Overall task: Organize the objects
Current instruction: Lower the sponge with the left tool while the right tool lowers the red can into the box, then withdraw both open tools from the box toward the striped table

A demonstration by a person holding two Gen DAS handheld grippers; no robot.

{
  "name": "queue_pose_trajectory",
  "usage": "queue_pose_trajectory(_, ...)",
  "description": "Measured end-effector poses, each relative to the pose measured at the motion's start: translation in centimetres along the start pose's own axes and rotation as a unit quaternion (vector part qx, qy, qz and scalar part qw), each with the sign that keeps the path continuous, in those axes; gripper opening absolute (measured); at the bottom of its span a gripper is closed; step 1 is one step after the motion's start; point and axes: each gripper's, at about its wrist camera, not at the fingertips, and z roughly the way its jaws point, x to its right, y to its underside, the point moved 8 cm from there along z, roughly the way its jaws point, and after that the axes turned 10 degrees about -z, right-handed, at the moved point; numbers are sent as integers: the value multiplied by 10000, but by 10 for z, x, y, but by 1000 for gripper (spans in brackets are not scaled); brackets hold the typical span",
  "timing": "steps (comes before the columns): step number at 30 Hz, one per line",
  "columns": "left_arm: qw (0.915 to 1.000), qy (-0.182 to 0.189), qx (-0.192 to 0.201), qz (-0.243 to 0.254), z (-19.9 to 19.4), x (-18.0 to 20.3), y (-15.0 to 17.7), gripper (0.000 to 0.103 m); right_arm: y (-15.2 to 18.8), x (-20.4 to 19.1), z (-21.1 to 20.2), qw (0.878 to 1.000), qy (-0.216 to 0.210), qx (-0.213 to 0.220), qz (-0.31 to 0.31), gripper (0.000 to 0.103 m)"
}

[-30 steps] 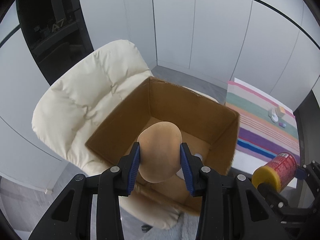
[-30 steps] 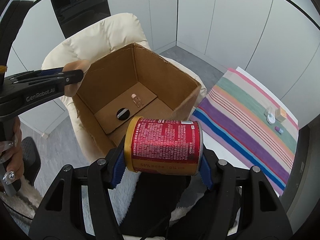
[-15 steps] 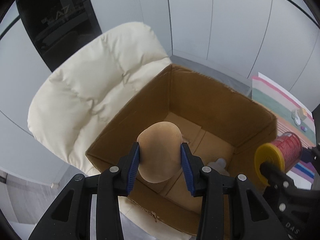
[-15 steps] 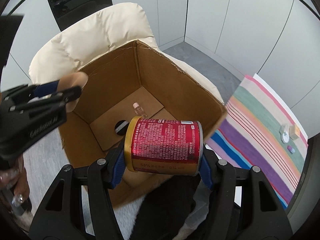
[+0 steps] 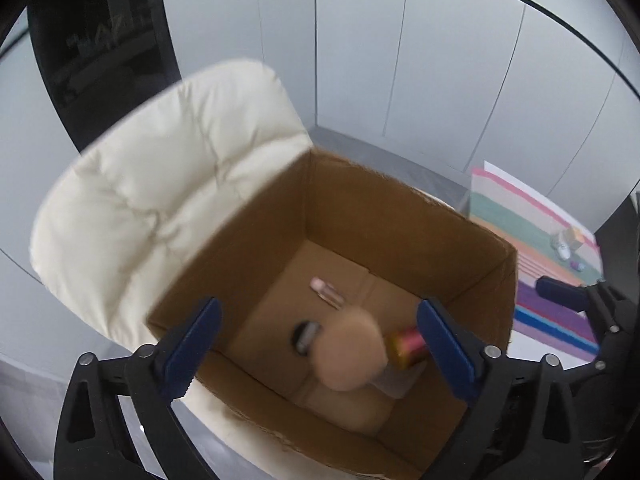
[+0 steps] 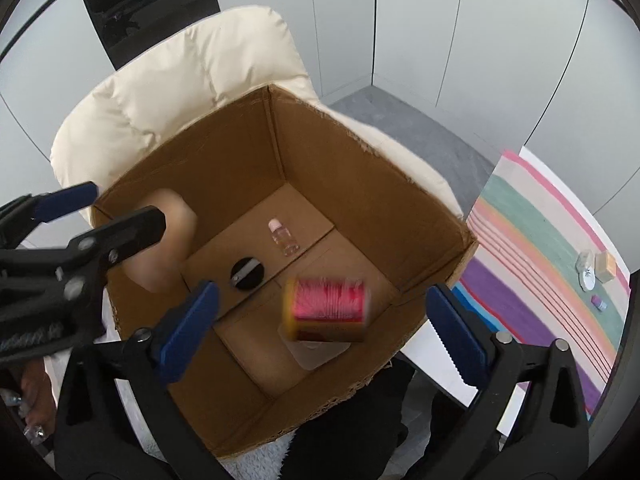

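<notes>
- Dropping both loads at once, we have the left gripper (image 5: 316, 344) and right gripper (image 6: 322, 330) opening wide, nothing between their pads.
- Inside the box (image 6: 404, 176), the can (image 6: 326, 308) and tan ball (image 5: 348, 350) are blurred, likely mid-fall; either could strike the small bottle (image 6: 284, 238) or black disc (image 6: 247, 273).
- Beneath the box, the cream chair (image 6: 192, 68) is soft, so the box may tip.
- Right of the box lies a striped cloth (image 6: 532, 256); grey wall panels (image 6: 400, 8) stand behind.

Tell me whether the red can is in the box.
In: the red can, blurred, is inside the cardboard box walls, clear of the opening right gripper.
</notes>
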Motion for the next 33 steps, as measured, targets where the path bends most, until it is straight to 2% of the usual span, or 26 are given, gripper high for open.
queue_pose_trajectory(6, 9999, 74, -104, -61, 0, -1, 1, 99, 7, 9, -1, 9996, -69, -71, 253, 103)
queue_pose_trajectory(12, 9995, 187, -191, -149, 2, 0, 2, 99, 12, 23, -14, 9990, 44, -30, 440, 103)
queue_pose_trajectory(24, 9996, 184, 178, -115, -27, 3, 9, 99, 25, 41, -42, 9972, 78, 108, 735, 103)
queue_pose_trajectory(33, 9985, 538, 13, -126, -42, 10, 30, 99, 45, 34, -74, 9967, 123, 206, 778, 103)
